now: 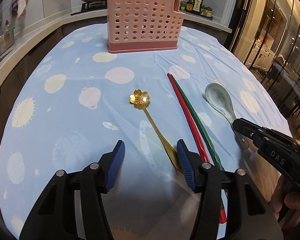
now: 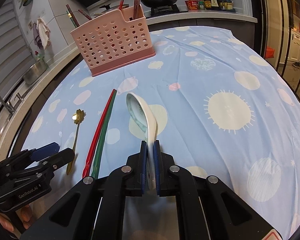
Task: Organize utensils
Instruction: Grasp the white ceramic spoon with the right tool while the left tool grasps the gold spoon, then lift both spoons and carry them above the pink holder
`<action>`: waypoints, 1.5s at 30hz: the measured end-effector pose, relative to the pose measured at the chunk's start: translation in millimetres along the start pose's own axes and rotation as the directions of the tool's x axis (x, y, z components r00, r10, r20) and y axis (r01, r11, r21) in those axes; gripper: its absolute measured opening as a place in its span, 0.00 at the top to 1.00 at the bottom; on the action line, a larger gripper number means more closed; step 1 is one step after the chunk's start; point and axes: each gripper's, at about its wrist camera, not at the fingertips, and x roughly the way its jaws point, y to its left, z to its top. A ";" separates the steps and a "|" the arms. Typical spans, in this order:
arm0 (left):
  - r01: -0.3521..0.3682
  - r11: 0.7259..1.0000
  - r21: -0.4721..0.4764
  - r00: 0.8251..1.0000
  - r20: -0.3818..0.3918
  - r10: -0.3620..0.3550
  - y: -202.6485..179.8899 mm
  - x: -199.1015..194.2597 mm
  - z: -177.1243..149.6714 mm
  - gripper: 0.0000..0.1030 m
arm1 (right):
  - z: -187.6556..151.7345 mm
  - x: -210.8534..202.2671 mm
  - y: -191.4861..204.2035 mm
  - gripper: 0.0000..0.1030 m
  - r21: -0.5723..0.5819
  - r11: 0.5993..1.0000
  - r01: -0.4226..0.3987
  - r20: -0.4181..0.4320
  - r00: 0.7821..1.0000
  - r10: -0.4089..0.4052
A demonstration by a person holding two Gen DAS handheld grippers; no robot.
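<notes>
A pink perforated utensil holder (image 1: 144, 26) stands at the table's far side, with chopsticks in it; it also shows in the right wrist view (image 2: 114, 44). A gold flower-bowl spoon (image 1: 142, 100) lies in front of my open left gripper (image 1: 150, 156), its handle end beside the right finger. A red chopstick (image 1: 187, 118) and a green chopstick (image 1: 196, 118) lie side by side to its right. My right gripper (image 2: 150, 150) is shut on the handle of a white ceramic spoon (image 2: 144, 118), tipped on its edge. The gold spoon (image 2: 78, 118) lies to the left there.
A blue patterned tablecloth (image 1: 70, 110) covers the table. A kitchen counter (image 2: 200, 14) behind holds a wok, a pan and sauce bottles. A sink (image 2: 34, 72) is at the left. Glass doors stand at the right.
</notes>
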 end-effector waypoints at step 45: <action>0.028 1.000 0.004 1.000 -0.006 -0.028 2.0 -15.7 -20.2 0.87 | -1.1 -43.8 7.9 0.94 -0.003 0.999 -0.049 0.060 0.997 0.049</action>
